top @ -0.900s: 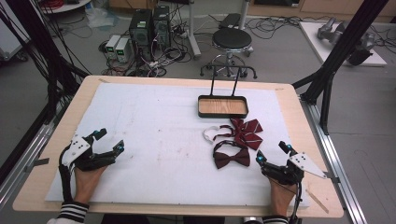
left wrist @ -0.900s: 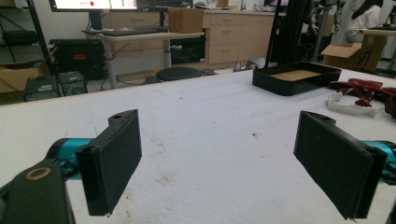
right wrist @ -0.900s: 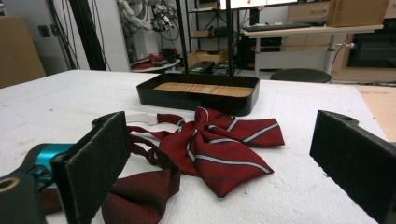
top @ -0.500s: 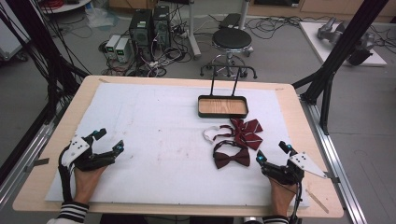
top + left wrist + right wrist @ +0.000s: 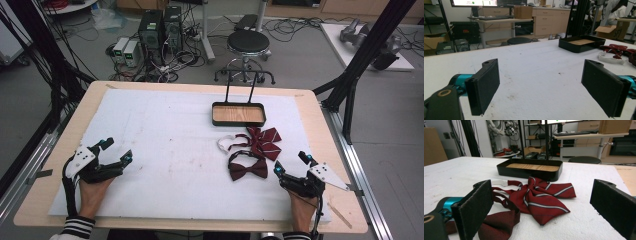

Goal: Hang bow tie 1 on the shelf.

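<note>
Resting at the near-left corner of the desk [image 5: 60,150], well apart from the black tray [image 5: 238,113] and to its left, the left tongs [image 5: 116,150] stand released, with only bare white cover between the pads [image 5: 484,87]. Compared with the earlier high views, nothing in the layout has shifted: both hands sit where they were, and no item has been moved.

Nearer the person than the tray and slightly to its right lie the two items: the plain dark-red bow tie [image 5: 248,169], with its strap looped beside it, and the striped bow tie [image 5: 264,141], which sits between the plain one and the tray. Both lie flat on the cover, outside the tray.

Right of the plain tie and close to it, the right tongs [image 5: 290,164] are also released, jaws wide; the right gripper view shows the striped bow tie [image 5: 541,200] ahead between the open pads, untouched.

Judgement: work has not started. The likely first step is closing the right tongs on a tie and carrying it to the tray.
</note>
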`<move>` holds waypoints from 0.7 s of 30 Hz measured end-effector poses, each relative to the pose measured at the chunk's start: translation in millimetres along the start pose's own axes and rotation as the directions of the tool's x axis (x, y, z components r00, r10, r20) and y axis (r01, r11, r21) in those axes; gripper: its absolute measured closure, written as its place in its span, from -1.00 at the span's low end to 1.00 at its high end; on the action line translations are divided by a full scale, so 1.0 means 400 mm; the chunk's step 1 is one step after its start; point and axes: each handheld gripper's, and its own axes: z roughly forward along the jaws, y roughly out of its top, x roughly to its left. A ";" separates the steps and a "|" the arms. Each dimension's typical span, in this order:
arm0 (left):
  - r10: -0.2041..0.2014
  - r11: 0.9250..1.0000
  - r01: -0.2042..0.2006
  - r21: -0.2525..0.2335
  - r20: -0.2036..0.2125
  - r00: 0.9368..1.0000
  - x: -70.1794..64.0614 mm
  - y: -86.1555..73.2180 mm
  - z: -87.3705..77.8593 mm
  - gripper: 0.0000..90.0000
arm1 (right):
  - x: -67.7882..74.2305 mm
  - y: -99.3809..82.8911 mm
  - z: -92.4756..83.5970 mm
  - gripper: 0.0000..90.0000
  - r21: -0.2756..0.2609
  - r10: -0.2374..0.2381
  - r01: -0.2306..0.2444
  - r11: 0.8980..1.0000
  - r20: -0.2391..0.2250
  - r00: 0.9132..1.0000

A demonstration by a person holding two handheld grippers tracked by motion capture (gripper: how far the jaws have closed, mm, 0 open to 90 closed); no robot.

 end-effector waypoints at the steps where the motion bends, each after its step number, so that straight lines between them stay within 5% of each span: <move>1: 0.001 1.000 -0.001 0.000 -0.001 1.000 0.000 0.000 0.000 -0.66 | 0.000 0.001 0.002 -0.92 0.002 -0.001 0.001 1.000 -0.003 1.000; 12: 0.002 1.000 -0.002 0.001 -0.002 1.000 0.001 0.000 0.000 -0.66 | 0.002 0.013 0.011 -0.92 0.053 0.000 0.000 0.999 -0.010 1.000; 21: 0.001 1.000 -0.001 0.000 -0.004 1.000 0.000 0.000 0.000 -0.66 | -0.007 0.077 0.027 -0.92 0.103 0.079 -0.078 0.992 -0.002 0.997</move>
